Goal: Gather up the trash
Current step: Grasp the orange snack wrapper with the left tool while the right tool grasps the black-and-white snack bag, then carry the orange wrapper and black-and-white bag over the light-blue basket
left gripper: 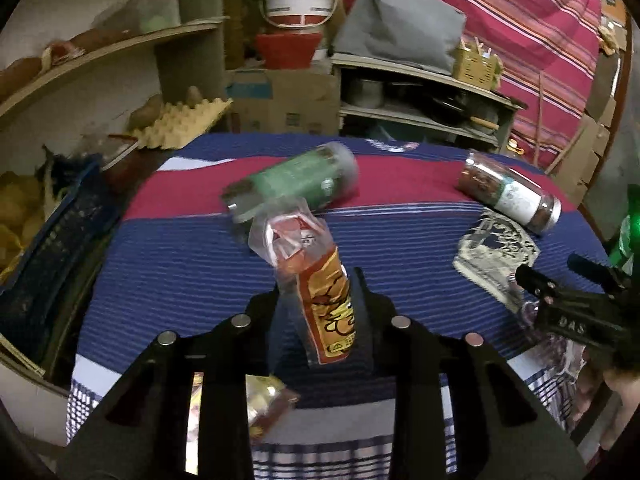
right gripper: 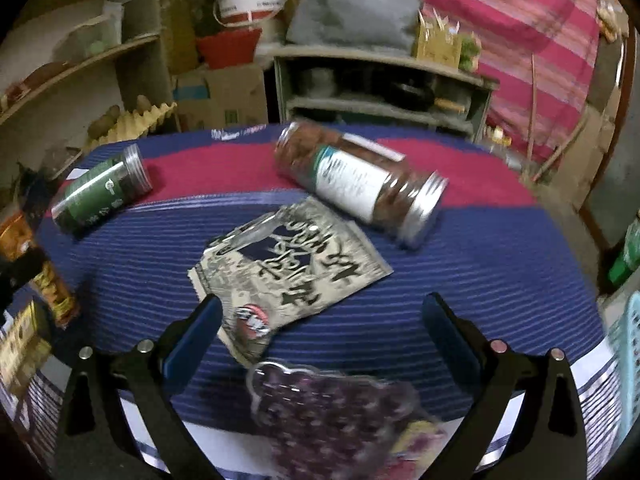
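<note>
My left gripper [left gripper: 318, 286] is shut on an orange and clear snack wrapper [left gripper: 316, 276] and holds it above the striped cloth [left gripper: 192, 264]. The wrapper also shows at the left edge of the right wrist view [right gripper: 44, 276]. My right gripper [right gripper: 322, 312] is open and empty, low over a flat black-and-white packet [right gripper: 292, 268] and a purple grape-print wrapper [right gripper: 332, 412]. The packet also shows in the left wrist view [left gripper: 496, 256]. A green-label jar [left gripper: 296, 182] and a brown jar with a white label [right gripper: 360, 180] lie on their sides further back.
A gold packet [left gripper: 264, 404] lies under my left gripper near the front edge. A dark blue crate [left gripper: 52, 248] stands left of the table. Shelves, cardboard boxes, a white bucket [left gripper: 298, 0] and an egg tray [left gripper: 184, 120] stand behind.
</note>
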Available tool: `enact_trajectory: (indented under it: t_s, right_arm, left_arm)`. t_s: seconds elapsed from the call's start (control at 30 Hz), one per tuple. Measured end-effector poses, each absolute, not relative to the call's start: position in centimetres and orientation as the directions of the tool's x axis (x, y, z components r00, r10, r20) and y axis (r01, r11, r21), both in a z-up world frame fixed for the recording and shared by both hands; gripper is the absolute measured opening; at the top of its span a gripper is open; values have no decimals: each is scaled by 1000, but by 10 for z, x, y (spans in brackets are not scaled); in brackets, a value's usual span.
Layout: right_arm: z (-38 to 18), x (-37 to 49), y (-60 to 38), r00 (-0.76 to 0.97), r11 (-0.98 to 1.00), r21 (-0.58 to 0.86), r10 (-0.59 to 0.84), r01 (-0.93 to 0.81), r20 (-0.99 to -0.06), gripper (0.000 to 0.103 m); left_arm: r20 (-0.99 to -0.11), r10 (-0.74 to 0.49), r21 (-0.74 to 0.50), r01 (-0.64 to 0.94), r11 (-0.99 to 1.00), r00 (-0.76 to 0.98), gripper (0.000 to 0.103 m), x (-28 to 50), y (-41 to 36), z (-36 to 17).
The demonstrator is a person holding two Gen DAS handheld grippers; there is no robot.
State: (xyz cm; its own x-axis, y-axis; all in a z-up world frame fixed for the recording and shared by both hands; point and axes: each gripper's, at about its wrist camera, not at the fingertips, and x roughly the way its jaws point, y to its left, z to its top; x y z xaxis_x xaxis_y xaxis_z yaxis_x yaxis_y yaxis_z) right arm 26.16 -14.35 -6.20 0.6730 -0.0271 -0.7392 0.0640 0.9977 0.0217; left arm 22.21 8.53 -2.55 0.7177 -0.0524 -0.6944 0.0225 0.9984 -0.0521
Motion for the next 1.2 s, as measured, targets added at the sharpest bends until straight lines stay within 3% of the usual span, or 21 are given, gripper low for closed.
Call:
enact_trajectory:
  t_s: [0.07,0.13,0.23,0.37,0.63,0.7,1.2]
  right_arm:
    - [-69,267,-142,649,996,36,-24,79,-760,95]
    - [-77,273,-141,613,995,57,-6,82,-790,86]
    - [-81,276,-139,594,993,62,-9,98,-804,83]
    - [-79,274,-130,603,997,64,25,43,-797,54]
    - [-73,268,-138,606,988,155,121,4,-786,17]
    - [-68,263,-142,618,987,159,127,-4,-776,14]
    - [-20,210,-215,712,990,139,111,-18,-693,12]
  left_arm:
    - [-699,-56,-65,16,998,713,29,222,93,-29]
    - [-693,-73,-91,14,996,717,29,219,98,-29]
    - [-689,-65,-77,17,997,722,29,215,98,-29]
    - [-684,-63,-71,19,997,727,29,212,95,-31]
    - [-688,-52,-51,23,998,724,28,205,86,-26]
    - [-689,-51,-49,24,999,722,28,204,84,-25]
    - [-671,-60,-27,56,998,739,28,180,40,-4]
